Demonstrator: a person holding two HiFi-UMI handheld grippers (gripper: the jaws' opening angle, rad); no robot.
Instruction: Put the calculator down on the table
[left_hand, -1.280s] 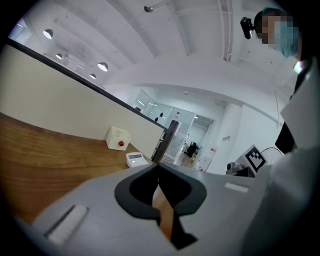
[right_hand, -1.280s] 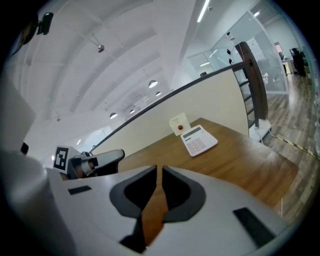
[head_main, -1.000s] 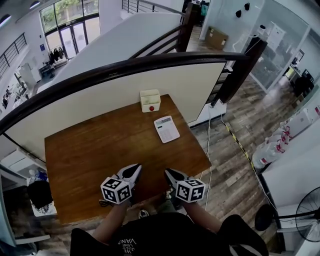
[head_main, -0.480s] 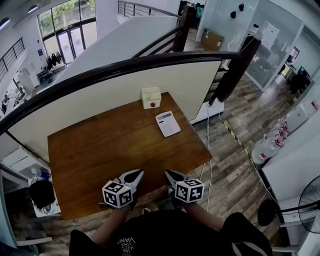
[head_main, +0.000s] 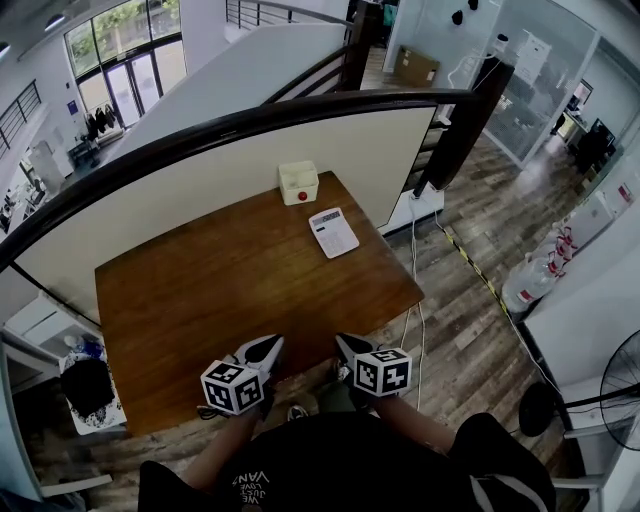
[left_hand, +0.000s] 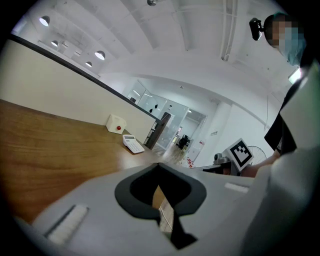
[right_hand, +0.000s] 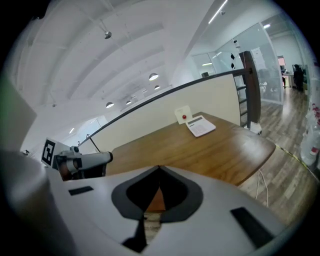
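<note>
Calculator (head_main: 333, 232): lies flat on the table (head_main: 200, 300), in the upper right part of the tabletop near the far right corner; no gripper touches it. In the left gripper view it shows small at mid-frame (left_hand: 133, 144), in the right gripper view above centre (right_hand: 201, 126).
White box (head_main: 298, 183): stands at the table's far edge, just up and left of the calculator, with a red button on its front; it is apart from the calculator.
Left gripper (head_main: 271, 344): at the lower centre of the head view, over the table's near edge, well apart from the calculator. Its jaws meet at the tips with nothing between them.
Right gripper (head_main: 343, 343): just right of the left one, at the same near edge. Its jaws are also closed tip to tip and hold nothing.
Handrail (head_main: 250, 125): a dark curved rail tops the pale wall behind the table.
Floor (head_main: 480, 300): grey planks to the right of the table, with a white cable (head_main: 415, 255) hanging past the table's right edge.
</note>
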